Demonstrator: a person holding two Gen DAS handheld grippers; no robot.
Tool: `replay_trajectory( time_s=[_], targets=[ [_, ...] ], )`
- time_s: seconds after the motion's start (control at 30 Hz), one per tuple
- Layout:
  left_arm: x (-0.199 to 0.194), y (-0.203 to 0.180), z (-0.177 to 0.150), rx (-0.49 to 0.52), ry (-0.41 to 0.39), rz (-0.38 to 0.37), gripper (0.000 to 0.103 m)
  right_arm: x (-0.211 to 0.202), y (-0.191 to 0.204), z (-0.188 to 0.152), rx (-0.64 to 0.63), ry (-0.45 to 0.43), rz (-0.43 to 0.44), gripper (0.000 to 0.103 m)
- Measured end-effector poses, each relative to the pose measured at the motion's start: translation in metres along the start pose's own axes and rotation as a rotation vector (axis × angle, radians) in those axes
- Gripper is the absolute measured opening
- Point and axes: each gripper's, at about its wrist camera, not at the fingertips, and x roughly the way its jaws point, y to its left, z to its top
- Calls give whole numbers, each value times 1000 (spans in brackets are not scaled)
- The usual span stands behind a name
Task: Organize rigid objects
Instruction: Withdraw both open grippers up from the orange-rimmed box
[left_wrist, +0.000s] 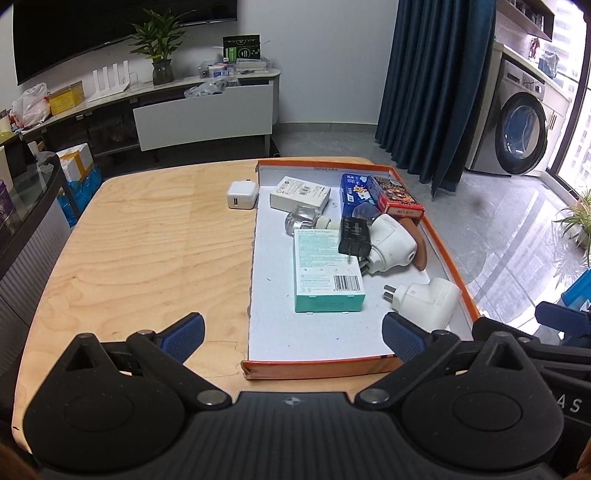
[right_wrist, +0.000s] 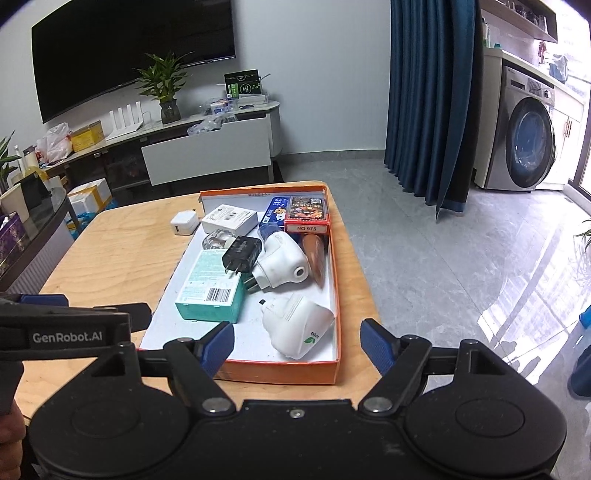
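Note:
An orange-rimmed tray (left_wrist: 448, 258) (right_wrist: 280, 371) sits on the right part of the wooden table (left_wrist: 147, 258). In it lie a teal box (left_wrist: 327, 269) (right_wrist: 212, 284), two white plug units (left_wrist: 424, 299) (right_wrist: 299, 326), a black charger (left_wrist: 354, 236), a white box (left_wrist: 299, 194), a blue box (left_wrist: 351, 192) and a red box (left_wrist: 397, 197). A white USB charger (left_wrist: 242, 195) (right_wrist: 183, 222) rests on the table just left of the tray. My left gripper (left_wrist: 293, 334) hangs open over the tray's near edge, holding nothing. My right gripper (right_wrist: 298, 345) is open before the nearest white plug unit, apart from it.
A glass bottle (left_wrist: 301, 218) and a brown object (left_wrist: 419, 243) also lie in the tray. The table's right edge drops to a grey floor (right_wrist: 443, 258). A glass-topped stand (left_wrist: 29, 192) stands at the left. A TV cabinet (left_wrist: 203, 118) runs along the far wall.

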Motion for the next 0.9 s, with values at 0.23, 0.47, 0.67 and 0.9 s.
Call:
replay_trajectory(
  time_s=[0.23,0.47,0.67,0.9],
  targets=[
    [2,-4,-5,7,9,10,103,5,-2,-2,13,13,1,89],
    [6,-4,-7,3,21,11,103,10,-3,-3,16,27,-1,89],
    [8,-2,-7,-2,29,14,103,12,-2,-3,16,33,0,89],
    [10,0,-7,-10,37,19,103,14,2,-2,9,42,-1,90]
  ],
)
